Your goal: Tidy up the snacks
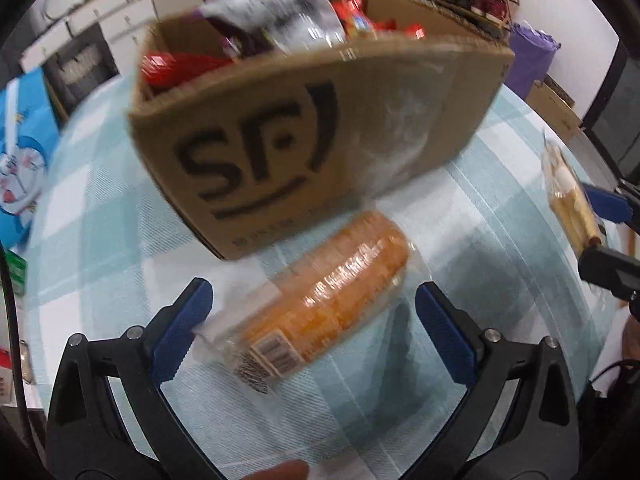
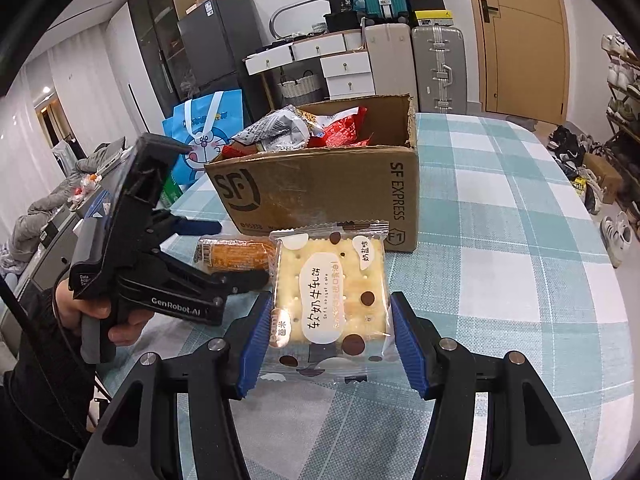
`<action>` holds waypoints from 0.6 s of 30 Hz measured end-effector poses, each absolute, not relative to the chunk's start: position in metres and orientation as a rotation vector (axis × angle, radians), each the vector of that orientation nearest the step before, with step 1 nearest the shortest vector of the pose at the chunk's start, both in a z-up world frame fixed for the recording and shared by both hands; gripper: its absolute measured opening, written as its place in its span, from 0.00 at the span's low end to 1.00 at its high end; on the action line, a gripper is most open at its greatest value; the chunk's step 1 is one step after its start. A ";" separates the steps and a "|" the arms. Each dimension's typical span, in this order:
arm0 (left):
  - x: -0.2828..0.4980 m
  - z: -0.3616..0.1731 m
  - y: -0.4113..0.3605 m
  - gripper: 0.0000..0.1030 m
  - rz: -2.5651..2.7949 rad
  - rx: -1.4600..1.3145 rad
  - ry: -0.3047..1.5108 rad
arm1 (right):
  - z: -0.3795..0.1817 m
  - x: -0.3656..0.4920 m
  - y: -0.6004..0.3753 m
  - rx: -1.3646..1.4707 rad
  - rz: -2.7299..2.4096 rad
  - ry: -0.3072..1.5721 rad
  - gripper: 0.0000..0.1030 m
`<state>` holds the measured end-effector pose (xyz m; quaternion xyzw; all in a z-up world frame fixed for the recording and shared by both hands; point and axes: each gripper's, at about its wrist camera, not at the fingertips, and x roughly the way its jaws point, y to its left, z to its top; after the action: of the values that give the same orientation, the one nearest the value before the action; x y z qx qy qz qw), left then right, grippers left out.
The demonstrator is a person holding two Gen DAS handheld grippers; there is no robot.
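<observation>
Snack sorting partly done: a box holds several packets, and two snacks are outside it.

The box (image 2: 320, 188) on the checked bench (image 2: 500, 220) already holds red and silver packets (image 2: 296, 128). The right claw (image 2: 326, 344) grips a cracker pack (image 2: 330, 296) by its sides, just in front of the box. The left claw (image 1: 314, 324) points steeply down, jaws wide, straddling an orange roll (image 1: 328, 296) lying on the bench beside the box, not yet gripped. A hand (image 2: 100, 312) holds that tool.
</observation>
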<state>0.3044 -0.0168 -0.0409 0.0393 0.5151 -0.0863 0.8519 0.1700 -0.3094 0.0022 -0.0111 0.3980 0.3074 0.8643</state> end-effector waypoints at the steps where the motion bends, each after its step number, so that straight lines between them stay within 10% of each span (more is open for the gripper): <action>1: 0.304 -0.043 -0.019 0.94 -0.190 0.082 1.094 | 0.002 0.170 -0.310 -0.024 0.644 0.835 0.57; 8: 0.303 -0.049 -0.031 0.87 -0.219 0.098 1.088 | 0.004 0.168 -0.311 -0.022 0.644 0.830 0.57; 18: 0.293 -0.045 -0.038 0.52 -0.238 0.086 1.006 | 0.003 0.170 -0.311 -0.013 0.640 0.836 0.57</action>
<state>0.2934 -0.0381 -0.0448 0.0412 0.4809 -0.1137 0.8684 0.1699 -0.3114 0.0032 -0.0061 0.3990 0.3054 0.8646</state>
